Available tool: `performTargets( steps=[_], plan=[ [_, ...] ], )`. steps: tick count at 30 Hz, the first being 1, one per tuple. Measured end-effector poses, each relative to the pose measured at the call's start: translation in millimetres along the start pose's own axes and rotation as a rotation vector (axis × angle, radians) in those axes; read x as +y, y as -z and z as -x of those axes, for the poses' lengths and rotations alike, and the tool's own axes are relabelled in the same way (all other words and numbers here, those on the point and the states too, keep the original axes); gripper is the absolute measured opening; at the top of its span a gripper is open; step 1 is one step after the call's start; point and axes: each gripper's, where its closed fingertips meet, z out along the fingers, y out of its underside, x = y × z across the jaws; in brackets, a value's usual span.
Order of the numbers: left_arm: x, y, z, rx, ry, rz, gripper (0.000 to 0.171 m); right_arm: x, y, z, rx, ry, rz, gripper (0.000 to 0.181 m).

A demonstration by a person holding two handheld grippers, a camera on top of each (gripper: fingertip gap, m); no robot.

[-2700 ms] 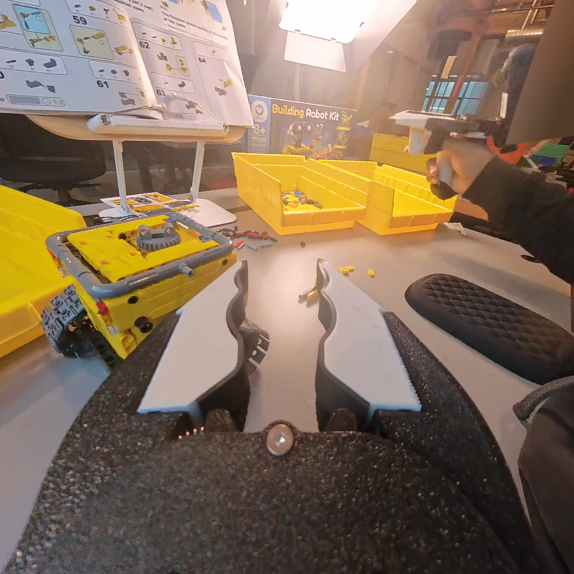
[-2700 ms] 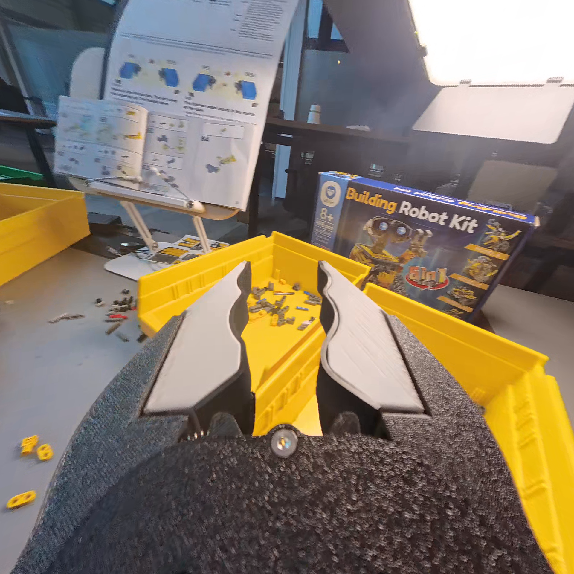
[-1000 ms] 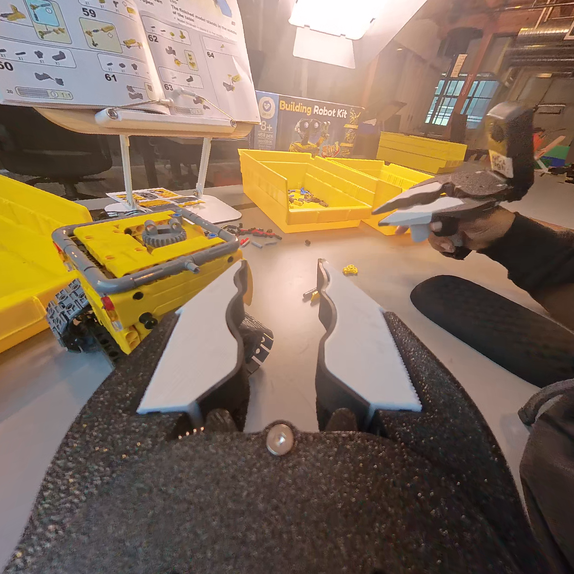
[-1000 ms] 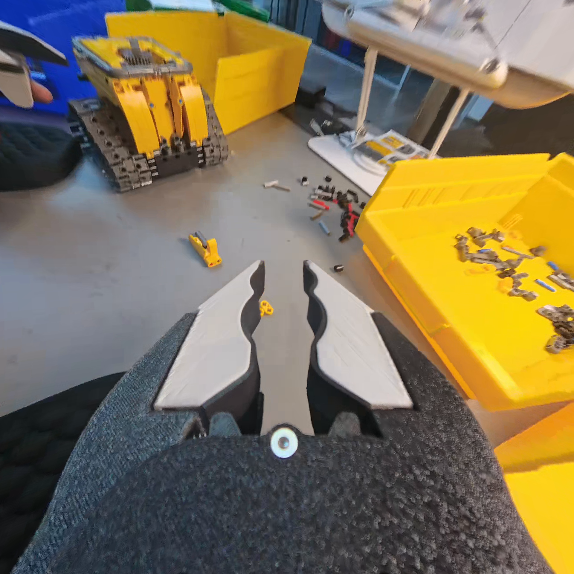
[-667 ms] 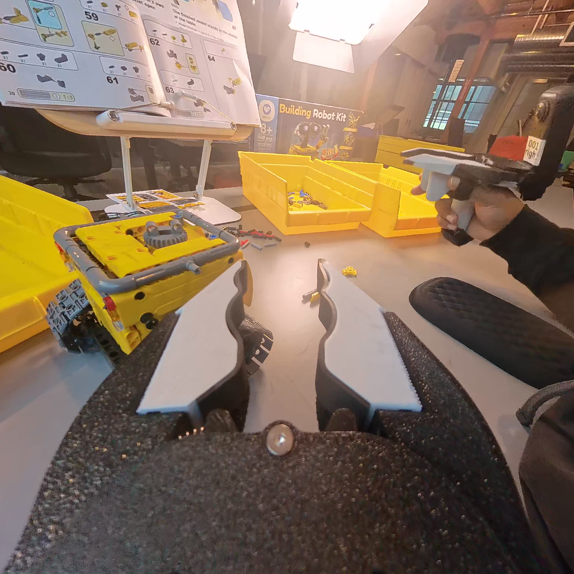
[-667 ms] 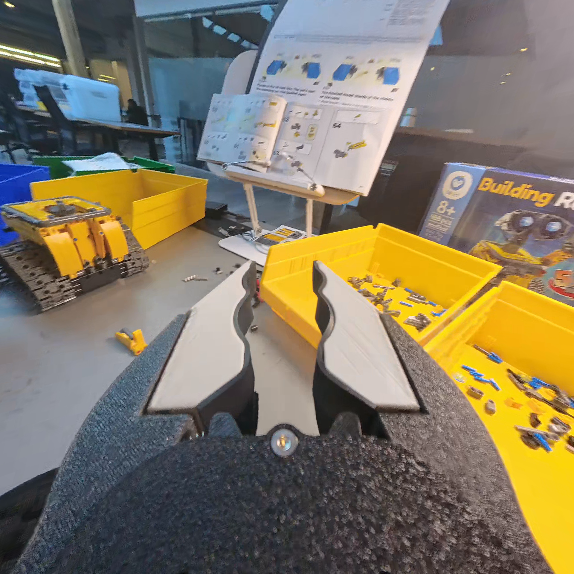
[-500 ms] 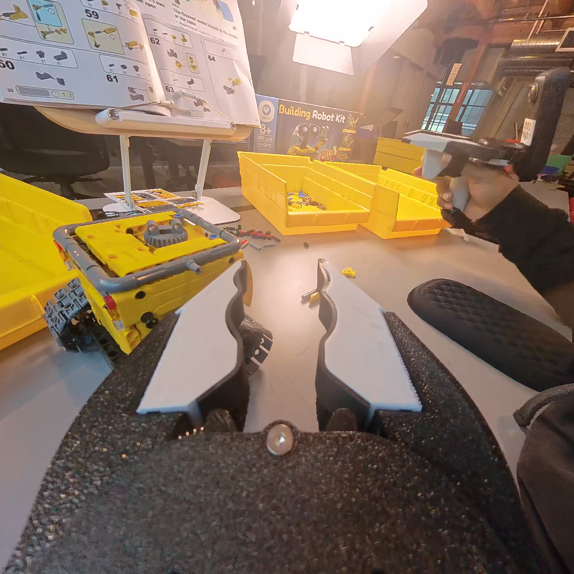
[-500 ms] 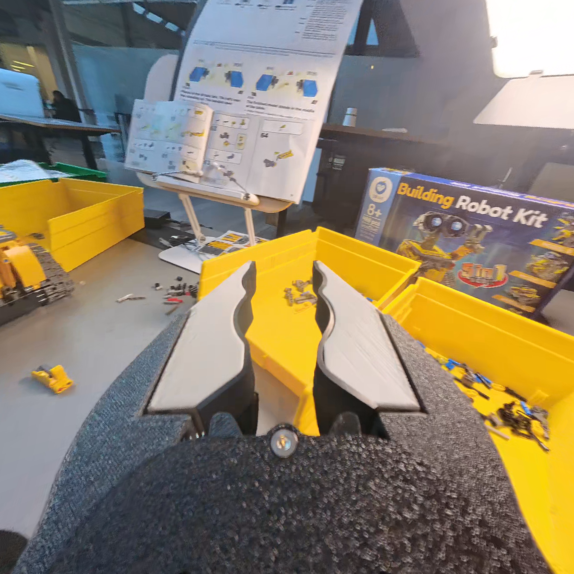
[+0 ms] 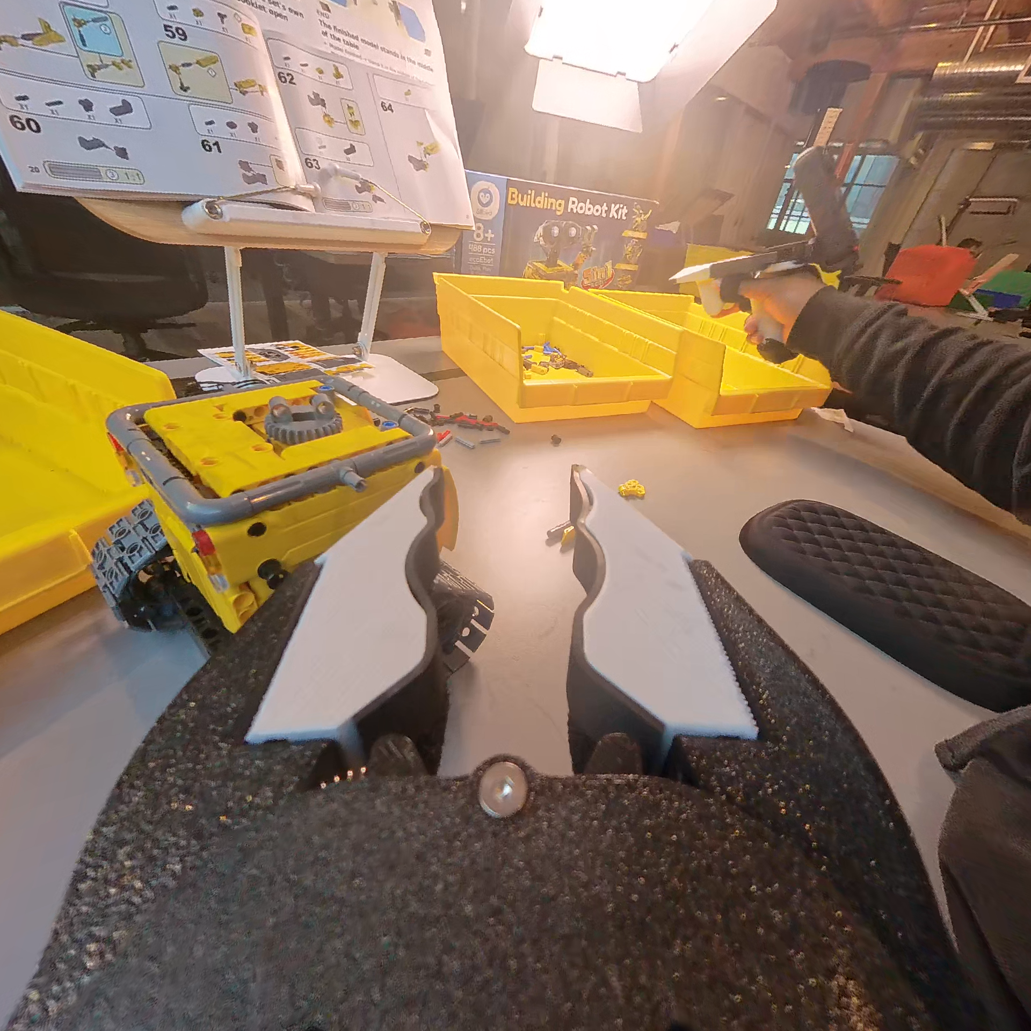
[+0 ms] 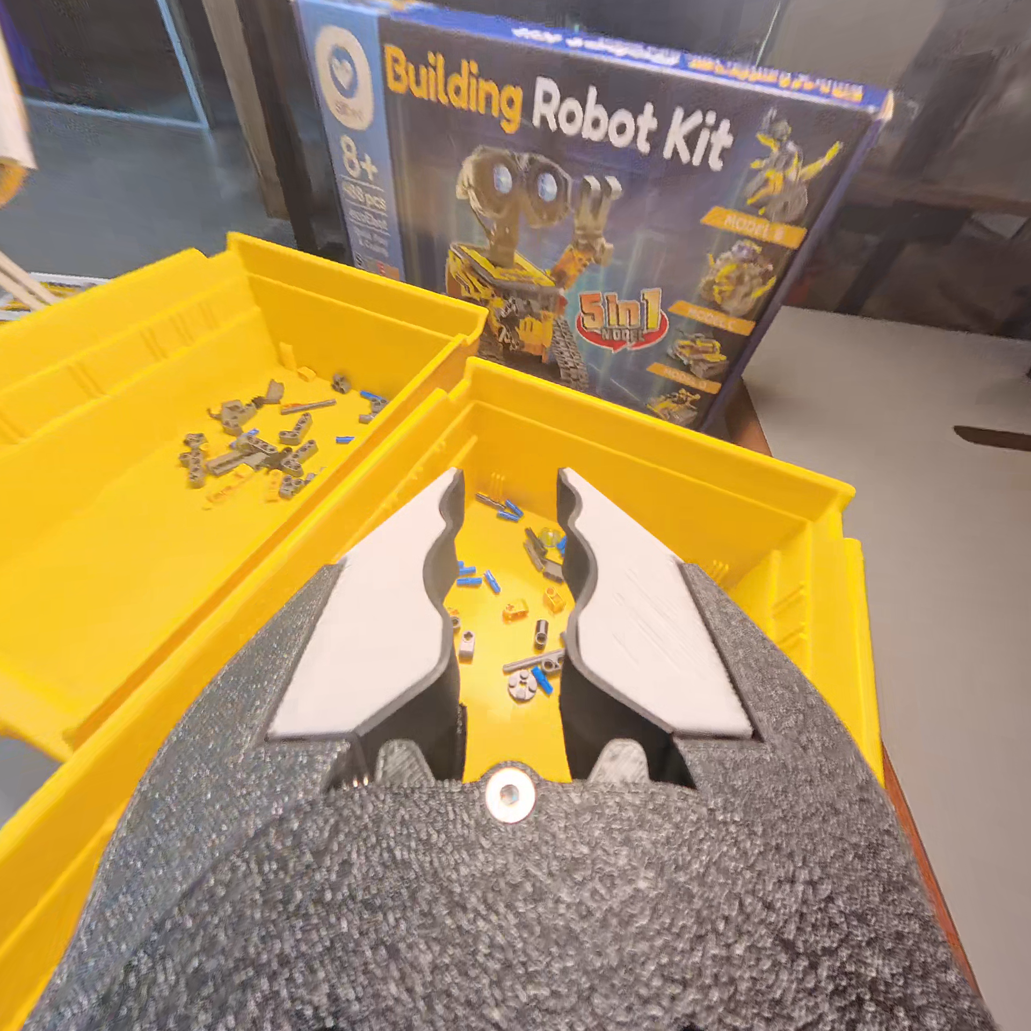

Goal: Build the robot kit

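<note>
Since half a second ago the right gripper (image 10: 509,482) has swung from the nearer bin to hang over the right-hand yellow bin (image 10: 658,446), while the left gripper (image 9: 507,480) has barely shifted. From the left wrist view, the left gripper sits low over the grey table (image 9: 697,463), its jaws parted by a wide gap with nothing between them; its left finger lies just beside the yellow tracked model (image 9: 268,474), which carries a grey frame and a grey gear on top. A small yellow-and-grey piece (image 9: 560,530) lies on the table by the right finger's tip, and a tiny yellow piece (image 9: 631,489) a little farther on. Behind stand an instruction booklet on a stand (image 9: 223,95), two yellow bins side by side and a dark kit box (image 9: 563,223); a black padded rest (image 9: 892,591) lies to the right. From the right wrist view, the right gripper's jaws stand well apart and hold nothing, above scattered blue, grey and orange pieces (image 10: 524,602) on the bin floor. The left-hand bin (image 10: 139,502) holds mostly grey pieces, and the kit box stands upright just behind both bins.
</note>
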Motion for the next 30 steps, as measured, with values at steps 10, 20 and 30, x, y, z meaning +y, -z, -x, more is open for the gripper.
performTargets(
  steps=[10, 20, 30],
  plan=[
    [6.1, -4.9, 2.5, -0.014, 0.003, 0.043, 0.043, 54.5, -42.2, -23.3, 0.024, -0.062, 0.208, 0.033],
    [11.6, -9.4, 4.8, -0.024, 0.009, 0.079, 0.043, 100.5, -53.7, -38.5, 0.042, -0.059, 0.431, 0.017],
    [15.8, -12.8, 7.5, -0.027, 0.028, 0.106, 0.043, 121.4, -50.7, -43.3, 0.012, -0.055, 0.524, 0.003]
  ],
)
